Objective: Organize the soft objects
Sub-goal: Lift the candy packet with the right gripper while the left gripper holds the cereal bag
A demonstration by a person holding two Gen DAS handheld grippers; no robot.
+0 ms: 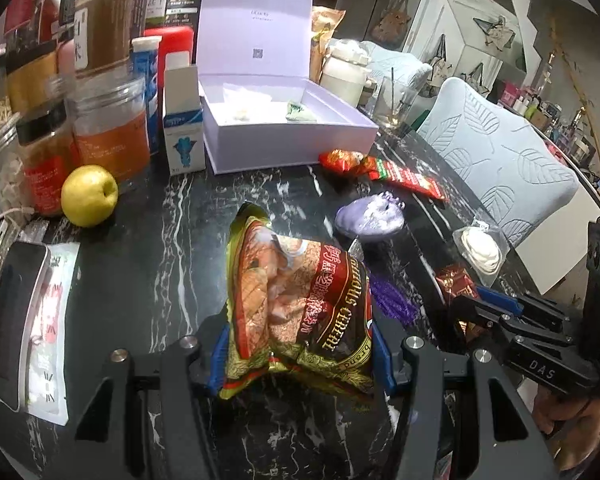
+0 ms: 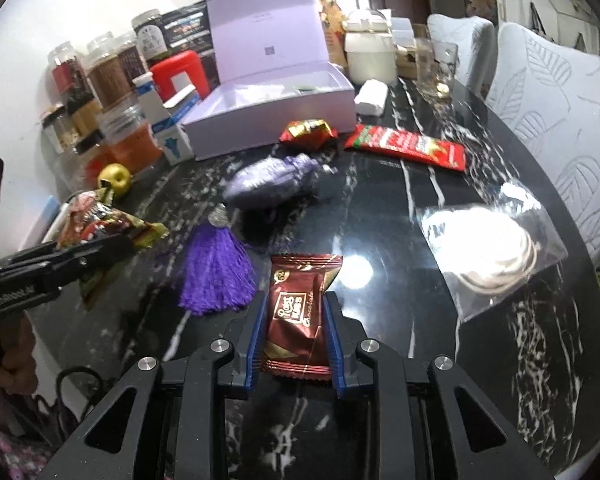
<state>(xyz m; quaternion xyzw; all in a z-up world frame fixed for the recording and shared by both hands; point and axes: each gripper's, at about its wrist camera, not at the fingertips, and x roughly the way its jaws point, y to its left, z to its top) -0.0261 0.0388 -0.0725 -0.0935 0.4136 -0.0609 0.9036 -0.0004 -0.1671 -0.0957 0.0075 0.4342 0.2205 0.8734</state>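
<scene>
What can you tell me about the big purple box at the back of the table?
The lilac box looks like stiff, smooth cardboard. Its hinged lid stands open and upright, with small print and a square code inside. It sits on the black marble table, behind a red candy wrapper. Inside lie pale packets and something small and green. No gripper touches it.

The open box [image 2: 276, 120] sits at the table's [image 2: 380, 248] back — jars [image 2: 112, 76] left of it, snack packets [image 2: 408, 146] in front.

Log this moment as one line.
left gripper: shut on cereal packet | right gripper: shut on chocolate packet | lavender box: open
</scene>
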